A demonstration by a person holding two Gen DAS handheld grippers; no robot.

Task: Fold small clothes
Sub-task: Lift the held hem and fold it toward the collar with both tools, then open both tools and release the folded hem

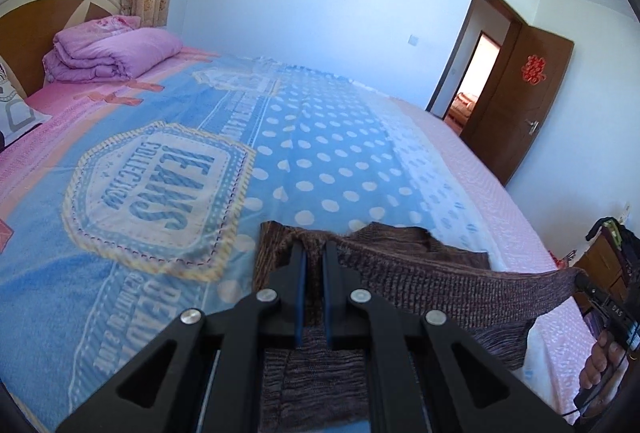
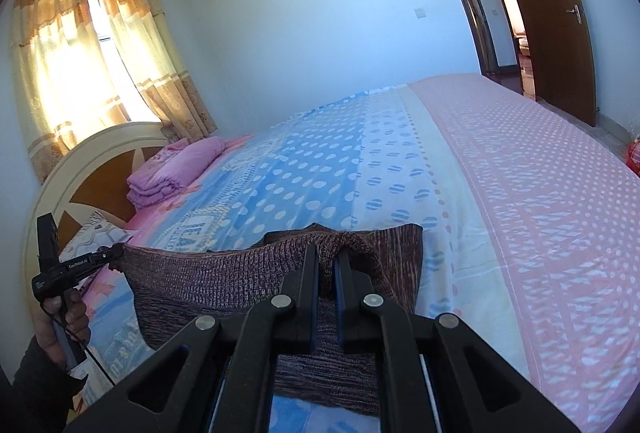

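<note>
A dark brown knitted garment [image 1: 420, 281] hangs stretched above the bed between my two grippers. My left gripper [image 1: 314, 247] is shut on one end of its top edge, with folds of the knit bunched around the black fingers. In the right wrist view my right gripper [image 2: 326, 251] is shut on the other end of the brown knitted garment [image 2: 208, 285]. Each view shows the other hand-held gripper at the garment's far end: the right gripper [image 1: 580, 278] at the right edge, the left gripper [image 2: 116, 252] at the left edge, each gripped by a hand.
Below lies a wide bed with a blue polka-dot cover [image 1: 320, 161] and a pink sheet [image 2: 540, 193]. A folded purple quilt [image 1: 112, 53] rests by the headboard [image 2: 92, 169]. An open brown door [image 1: 520, 101] and a wooden cabinet [image 1: 600, 265] stand past the bed's foot.
</note>
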